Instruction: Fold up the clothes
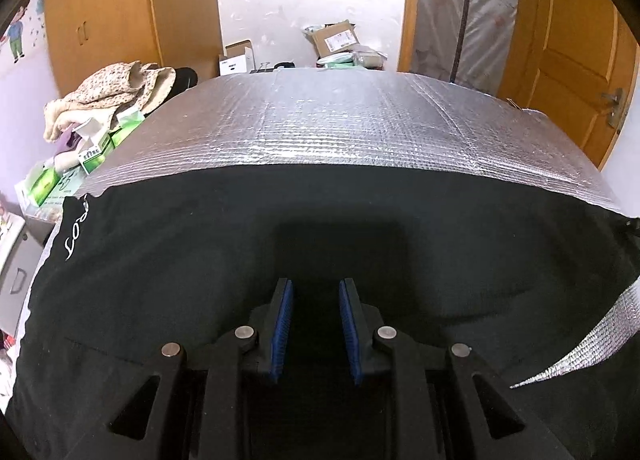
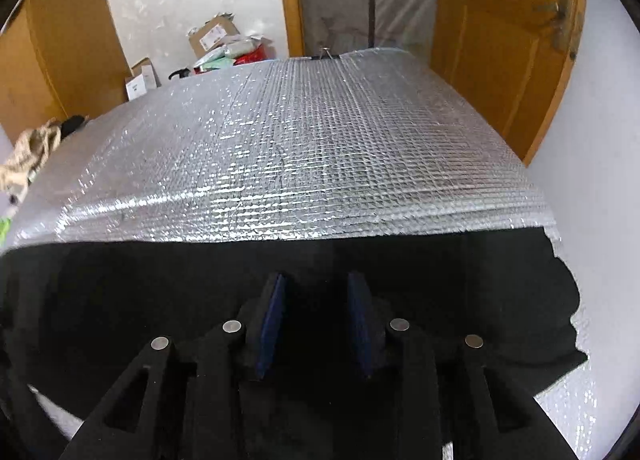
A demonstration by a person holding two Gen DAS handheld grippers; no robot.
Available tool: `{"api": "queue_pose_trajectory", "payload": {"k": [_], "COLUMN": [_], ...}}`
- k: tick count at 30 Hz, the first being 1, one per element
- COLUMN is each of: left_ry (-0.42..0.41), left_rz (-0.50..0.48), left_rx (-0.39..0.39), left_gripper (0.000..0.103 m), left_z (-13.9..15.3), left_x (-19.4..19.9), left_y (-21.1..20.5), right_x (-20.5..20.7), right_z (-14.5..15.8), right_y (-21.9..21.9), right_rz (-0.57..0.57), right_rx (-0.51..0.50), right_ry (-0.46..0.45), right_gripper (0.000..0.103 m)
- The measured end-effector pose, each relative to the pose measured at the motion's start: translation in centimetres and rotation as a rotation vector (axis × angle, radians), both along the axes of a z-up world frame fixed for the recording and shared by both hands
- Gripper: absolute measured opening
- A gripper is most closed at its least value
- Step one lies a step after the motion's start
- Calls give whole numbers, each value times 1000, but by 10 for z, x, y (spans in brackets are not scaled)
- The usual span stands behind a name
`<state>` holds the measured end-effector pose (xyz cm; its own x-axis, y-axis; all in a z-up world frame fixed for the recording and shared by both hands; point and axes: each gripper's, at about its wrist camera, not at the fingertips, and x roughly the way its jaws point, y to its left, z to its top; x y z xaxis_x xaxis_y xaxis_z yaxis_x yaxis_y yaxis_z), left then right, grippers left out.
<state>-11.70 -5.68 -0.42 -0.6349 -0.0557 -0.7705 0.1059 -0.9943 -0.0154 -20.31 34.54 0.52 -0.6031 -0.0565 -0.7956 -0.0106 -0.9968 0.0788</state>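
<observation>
While claws [image 1: 316,292] gape, garment [image 1: 160,252] lies flat

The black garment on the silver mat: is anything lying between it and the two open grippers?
Nothing visible does. The left gripper and right gripper both hang open directly over the black garment, and the silver mat beyond it is bare.

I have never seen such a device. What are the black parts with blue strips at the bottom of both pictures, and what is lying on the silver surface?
Each picture comes from a camera mounted on a hand-held claw, looking forward along its two fingers. One shows the left claw, the other the right claw. The blue strips are grip pads. Both claws are open, holding nothing. Below them a black garment lies spread on a table covered with silver foil.
</observation>
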Motion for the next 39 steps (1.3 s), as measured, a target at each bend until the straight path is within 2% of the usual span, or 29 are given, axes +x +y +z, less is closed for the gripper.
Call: {"api": "queue_pose_trajectory", "payload": {"k": [2,6,9,12,14,17,20,24,27,30,32,33,36,39], "left_ry": [4,5,0,-22,-1,51,79,76,56,29,28,28,31,36], "left_rz": [-3,-11,-30,-33,-31,-17,20,102,145,171,169,167,162,167], "left_rx": [16,13,-4,22,82,75,78,82,91,99,104,105,103,107], "left_gripper": [25,25,27,27,27,27,27,27,27,27,27,27,27,27], "left_z": [0,1,2,7,17,29,34,28,19,8,5,3,3,3], "left_x": [0,-3,-9,-9,4,34,66,96,106,113,120,124,128,129], "left_y": [-1,1,3,0,-6,-15,-30,-53,-67,-79,-82,-83,-83,-85], "right_x": [6,19,21,17,27,46,64,84,88,85,76,74,75,82], "right_z": [7,-1,-6,0,10,32,46,45,35,16,-3,-7,-2,4], "right_y": [9,38,52,45,31,-7,-44,-99,-140,-167,-172,-172,-167,-162], "right_rz": [-46,-153,-179,-195,-150,-8,129,289,373,423,413,404,370,346], "right_rx": [0,29,20,55,24,-23,-93,-132,-97,-72,-32,-21,16,9], "right_ry": [35,6,14,-8,26,111,153,121,80,21,-33,-25,-18,-15], "right_gripper": [35,35,35,35,36,39,41,41,41,41,39,39,38,39]}}
